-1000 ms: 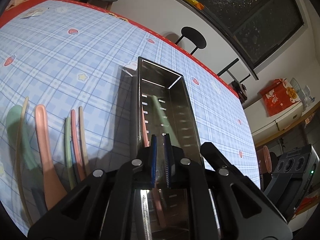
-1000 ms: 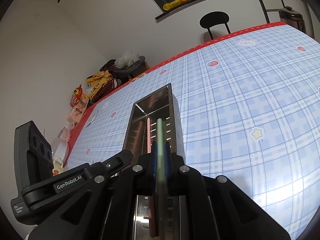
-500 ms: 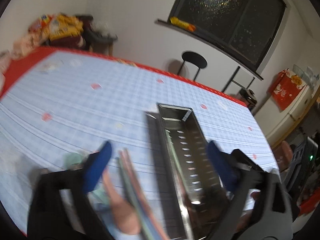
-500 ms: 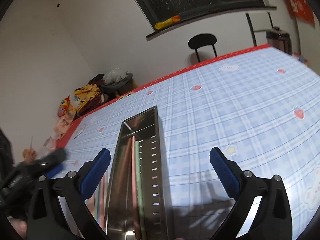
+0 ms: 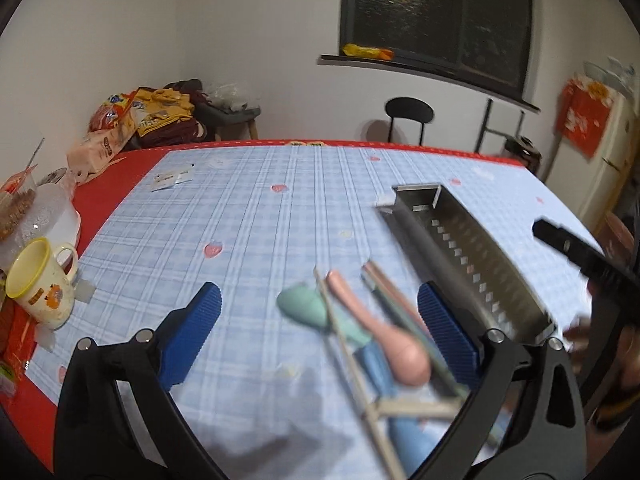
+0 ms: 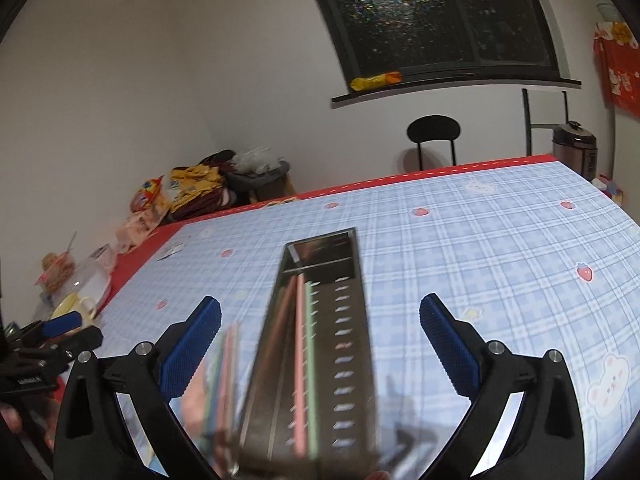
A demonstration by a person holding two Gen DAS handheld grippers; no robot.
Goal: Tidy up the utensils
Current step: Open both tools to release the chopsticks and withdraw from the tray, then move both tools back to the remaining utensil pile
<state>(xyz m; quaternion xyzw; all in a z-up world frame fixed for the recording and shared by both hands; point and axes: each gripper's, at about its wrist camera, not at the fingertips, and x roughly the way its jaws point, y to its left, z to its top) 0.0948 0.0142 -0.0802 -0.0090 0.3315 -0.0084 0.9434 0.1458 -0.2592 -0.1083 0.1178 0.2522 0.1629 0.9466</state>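
1. The counter [image 6: 500, 240] wears a blue plaid cloth with a red border.
2. The steel utensil tray [image 6: 348, 280] lies lengthwise mid-counter, holding a pink chopstick [image 6: 298, 360] and a green chopstick [image 6: 311, 360].
3. Left hand-held gripper [image 5: 318, 312]: spread, empty, above loose utensils left of the tray: a mint spoon [image 5: 304, 308] and a pink spoon [image 5: 404, 354].
4. Right hand-held gripper [image 6: 320, 326]: spread wide, empty, over the tray.
5. A yellow-rimmed mug [image 5: 40, 284] stands far left of the tray.

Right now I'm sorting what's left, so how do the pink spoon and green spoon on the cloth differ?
The pink spoon has its bowl toward the camera; the green spoon has its bowl away. Pink lies nearer the metal tray, green farther left. Both lie flat on the tablecloth, outside the tray.
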